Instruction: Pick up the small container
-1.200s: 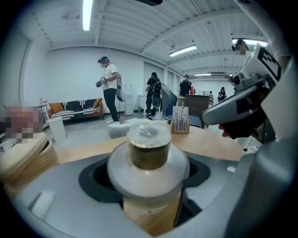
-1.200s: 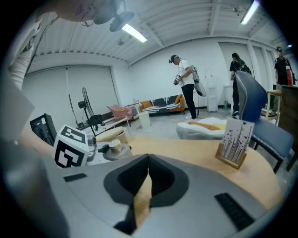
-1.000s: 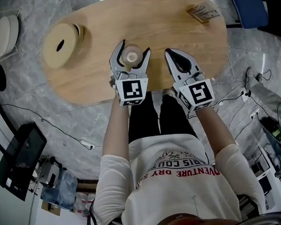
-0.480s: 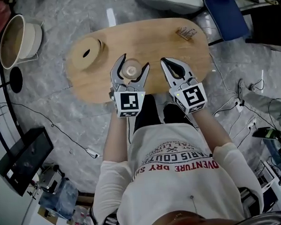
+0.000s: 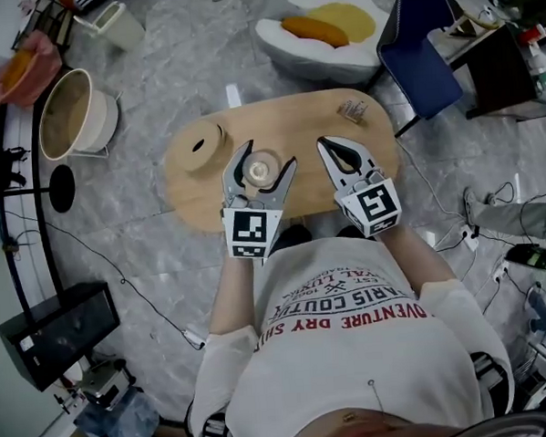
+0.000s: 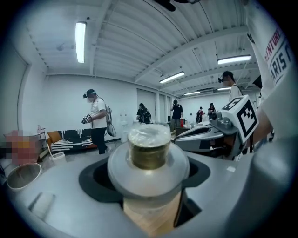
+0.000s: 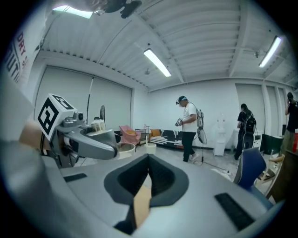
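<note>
Holding: left tongs (image 5: 270, 154) closed on the small container (image 6: 149, 148), pads against its wide clear collar, container upright (brownish band under a filmy top). Head view places it over the near part of the oval wooden table (image 5: 185, 186), carried clear of the tabletop. Right tongs (image 7: 148, 160) pinched together, tips meeting, nothing between them; they sit just beside the left pair.

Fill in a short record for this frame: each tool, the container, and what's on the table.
left tool: shut on the small container
right tool: shut, empty
small container: upright, lidded, between the left tool's jaws
table: wooden, oval; holds a round disc with a hole and a small packet
</note>
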Demonstrator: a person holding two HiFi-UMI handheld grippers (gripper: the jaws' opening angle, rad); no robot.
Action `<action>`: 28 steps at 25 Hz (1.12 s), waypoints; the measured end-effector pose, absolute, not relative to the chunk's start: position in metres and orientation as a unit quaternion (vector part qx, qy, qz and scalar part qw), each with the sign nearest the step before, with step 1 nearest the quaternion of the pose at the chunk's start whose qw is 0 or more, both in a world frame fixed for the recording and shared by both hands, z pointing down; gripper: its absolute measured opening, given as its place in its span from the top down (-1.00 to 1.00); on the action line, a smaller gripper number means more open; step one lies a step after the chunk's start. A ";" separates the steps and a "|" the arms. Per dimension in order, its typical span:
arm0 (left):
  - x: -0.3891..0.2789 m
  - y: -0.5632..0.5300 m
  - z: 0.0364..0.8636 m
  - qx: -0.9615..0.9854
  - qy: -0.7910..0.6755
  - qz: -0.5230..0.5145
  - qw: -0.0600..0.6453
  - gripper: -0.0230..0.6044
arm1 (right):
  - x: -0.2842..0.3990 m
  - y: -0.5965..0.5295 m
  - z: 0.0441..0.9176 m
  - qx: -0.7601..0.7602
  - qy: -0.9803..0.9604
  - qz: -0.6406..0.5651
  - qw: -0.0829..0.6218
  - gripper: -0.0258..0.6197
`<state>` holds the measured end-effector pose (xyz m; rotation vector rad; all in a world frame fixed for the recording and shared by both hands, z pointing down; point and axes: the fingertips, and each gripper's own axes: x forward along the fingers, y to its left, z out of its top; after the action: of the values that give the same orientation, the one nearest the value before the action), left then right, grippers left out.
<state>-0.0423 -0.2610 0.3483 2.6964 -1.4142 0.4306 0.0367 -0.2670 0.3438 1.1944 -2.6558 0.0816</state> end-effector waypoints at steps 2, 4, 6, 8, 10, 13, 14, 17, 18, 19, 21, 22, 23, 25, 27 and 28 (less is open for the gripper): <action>-0.046 -0.253 0.335 0.877 -0.461 0.134 0.030 -0.17 | 0.037 -0.264 0.326 0.413 -0.905 0.016 0.101 0.90; -0.053 -0.246 0.324 0.874 -0.466 0.137 0.019 -0.17 | 0.035 -0.262 0.310 0.418 -0.904 0.013 0.087 0.90; -0.061 -0.241 0.313 0.872 -0.470 0.137 0.012 -0.17 | 0.030 -0.260 0.297 0.417 -0.905 0.008 0.079 0.90; -0.069 -0.237 0.303 0.871 -0.473 0.133 0.007 -0.17 | 0.025 -0.258 0.289 0.415 -0.907 -0.002 0.074 0.90; -0.076 -0.232 0.296 0.870 -0.475 0.130 0.001 -0.17 | 0.019 -0.256 0.286 0.414 -0.908 -0.009 0.070 0.90; -0.086 -0.229 0.289 0.871 -0.476 0.126 -0.002 -0.17 | 0.011 -0.252 0.284 0.411 -0.909 -0.012 0.065 0.90; -0.088 -0.229 0.287 0.870 -0.477 0.124 -0.004 -0.17 | 0.008 -0.251 0.283 0.410 -0.910 -0.014 0.065 0.90; -0.095 -0.231 0.282 0.869 -0.480 0.121 -0.007 -0.17 | 0.001 -0.251 0.279 0.406 -0.911 -0.025 0.063 0.90; -0.097 -0.233 0.281 0.869 -0.480 0.120 -0.008 -0.17 | 0.000 -0.252 0.279 0.406 -0.911 -0.027 0.062 0.90; -0.098 -0.234 0.281 0.869 -0.481 0.120 -0.010 -0.17 | -0.001 -0.252 0.279 0.406 -0.912 -0.028 0.061 0.90; -0.100 -0.237 0.281 0.868 -0.481 0.122 -0.013 -0.17 | -0.003 -0.254 0.280 0.406 -0.912 -0.027 0.061 0.90; -0.102 -0.238 0.281 0.868 -0.480 0.122 -0.014 -0.17 | -0.004 -0.254 0.280 0.405 -0.912 -0.026 0.062 0.90; -0.103 -0.239 0.281 0.869 -0.480 0.122 -0.013 -0.17 | -0.006 -0.254 0.280 0.404 -0.912 -0.026 0.063 0.90; -0.107 -0.240 0.281 0.869 -0.480 0.120 -0.012 -0.17 | -0.011 -0.254 0.281 0.402 -0.913 -0.026 0.064 0.90; -0.110 -0.241 0.282 0.868 -0.481 0.120 -0.010 -0.17 | -0.014 -0.253 0.282 0.399 -0.914 -0.026 0.065 0.90; -0.111 -0.242 0.282 0.868 -0.482 0.120 -0.009 -0.17 | -0.014 -0.253 0.283 0.399 -0.914 -0.025 0.066 0.90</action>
<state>-0.1108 -0.2418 0.2822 2.7419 -1.5227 0.3783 -0.0141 -0.2530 0.2828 1.2033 -2.7585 -0.0758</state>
